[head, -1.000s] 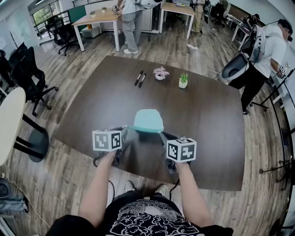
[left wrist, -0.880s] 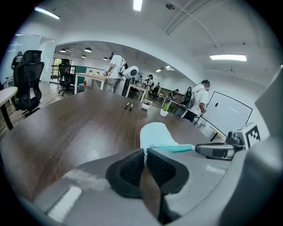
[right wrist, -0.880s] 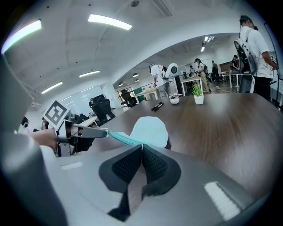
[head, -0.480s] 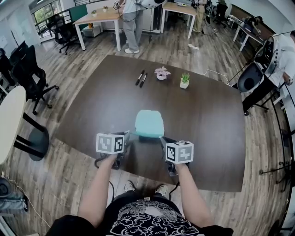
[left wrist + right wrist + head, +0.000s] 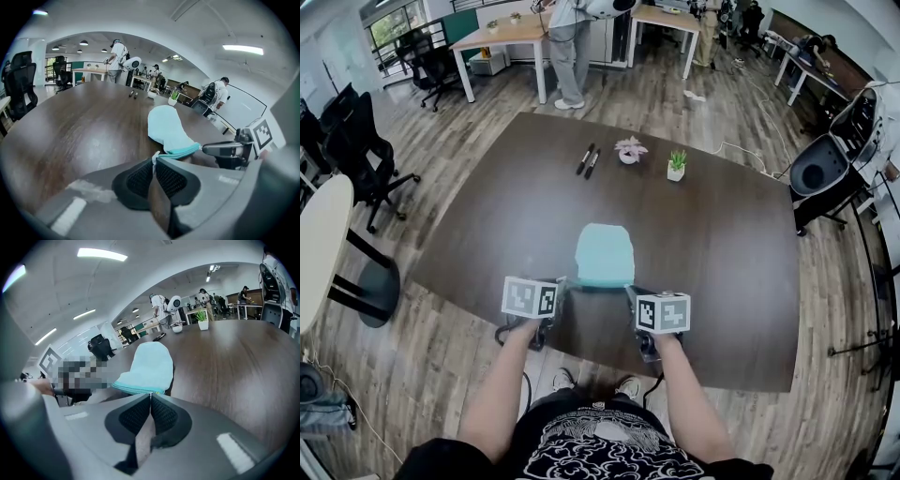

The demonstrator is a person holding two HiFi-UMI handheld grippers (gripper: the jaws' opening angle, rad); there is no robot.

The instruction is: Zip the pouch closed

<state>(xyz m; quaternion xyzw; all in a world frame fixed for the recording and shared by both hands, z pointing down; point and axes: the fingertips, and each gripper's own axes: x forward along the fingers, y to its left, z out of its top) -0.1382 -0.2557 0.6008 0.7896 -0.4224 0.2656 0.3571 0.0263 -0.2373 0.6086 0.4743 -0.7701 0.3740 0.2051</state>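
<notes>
the pouch, light teal, lies flat on the dark table near the person's edge, between the two grippers. its darker teal zipper edge faces the person. the contents of the pouch are not visible.

the left gripper has its fingers pressed together on a pale tab at the left end of the zipper edge. the right gripper has its fingers pressed together on the right end of the same edge; whether they hold the slider cannot be told.

at the far side of the table, well apart from the pouch:
- a white pot holding a green plant
- beside it, a small pot holding a pinkish plant
- two pens, side by side
</notes>
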